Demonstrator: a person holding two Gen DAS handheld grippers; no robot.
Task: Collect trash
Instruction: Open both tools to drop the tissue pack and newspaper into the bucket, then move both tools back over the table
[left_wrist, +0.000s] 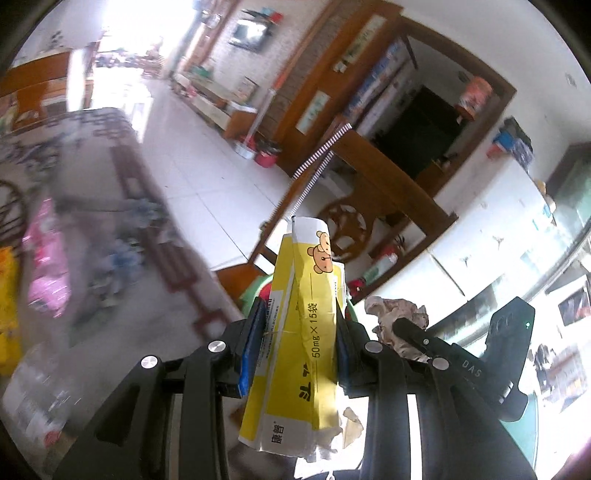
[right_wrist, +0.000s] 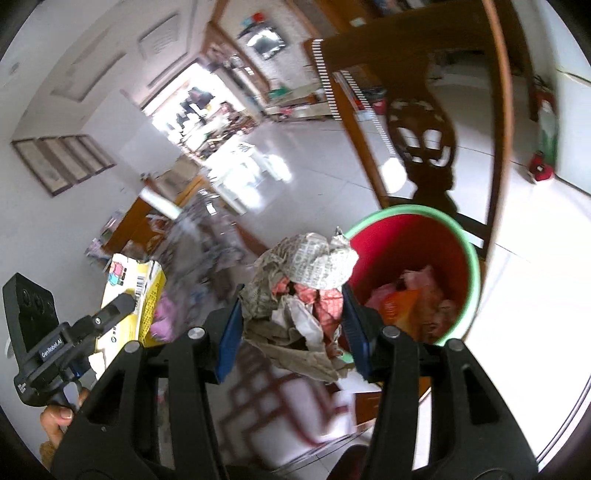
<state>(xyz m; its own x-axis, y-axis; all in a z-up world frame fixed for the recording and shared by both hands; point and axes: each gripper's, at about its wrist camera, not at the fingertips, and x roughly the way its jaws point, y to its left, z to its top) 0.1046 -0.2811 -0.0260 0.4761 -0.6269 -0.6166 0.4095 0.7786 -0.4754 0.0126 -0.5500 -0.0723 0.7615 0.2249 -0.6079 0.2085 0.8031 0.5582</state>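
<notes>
Flattened yellow cardboard medicine box (left_wrist: 295, 332) clamped in left tongs (left_wrist: 301, 332); crumpled newspaper wad (right_wrist: 299, 291) clamped in right tongs (right_wrist: 291, 328), red green-rimmed plastic bin (right_wrist: 417, 266) just beyond, apparently part-filled.

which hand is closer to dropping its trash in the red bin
Right, probably. The right gripper holds the crumpled newspaper beside the green rim of the red bin. The left gripper grips the yellow box, and its view shows only a sliver of the bin.

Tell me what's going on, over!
Left gripper shut on yellow box. Right gripper shut on crumpled newspaper. Red bin just ahead, already holding trash. Nothing blocking it.
</notes>
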